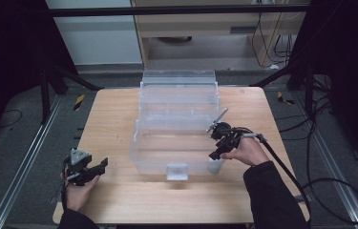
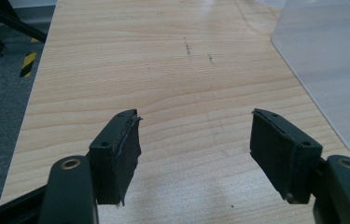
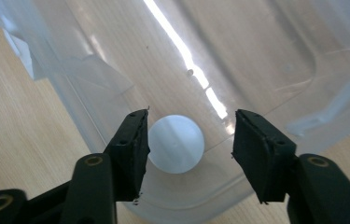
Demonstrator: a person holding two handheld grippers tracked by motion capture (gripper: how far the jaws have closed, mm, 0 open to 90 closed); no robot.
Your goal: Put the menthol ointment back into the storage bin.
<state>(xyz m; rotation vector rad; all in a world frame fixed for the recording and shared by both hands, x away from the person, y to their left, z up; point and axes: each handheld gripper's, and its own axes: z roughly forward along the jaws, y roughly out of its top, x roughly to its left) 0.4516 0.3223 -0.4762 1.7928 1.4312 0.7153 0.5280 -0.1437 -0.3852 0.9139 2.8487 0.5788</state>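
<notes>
1. A small white bottle stands upright on the wooden table, just outside the front right corner of a clear plastic box. In the right gripper view its round white cap is seen from above, close against the box's rounded corner.
2. The right gripper hangs just above the bottle, pointing down. In its own view the jaws stand well apart on either side of the cap: the left-hand jaw is at the cap's edge and may touch it, though I cannot tell for sure, while the other jaw leaves a clear gap. They grip nothing.
3. The person's right hand holds this gripper, and its cable trails off toward the table's right edge.
4. The clear plastic box sits in the middle of the table with its lid raised at the back.
5. The left gripper is well apart from the box, near the table's front left corner, held by the left hand.
6. In the left gripper view its jaws are spread wide over bare wood, holding nothing, with an edge of the box at the right.
</notes>
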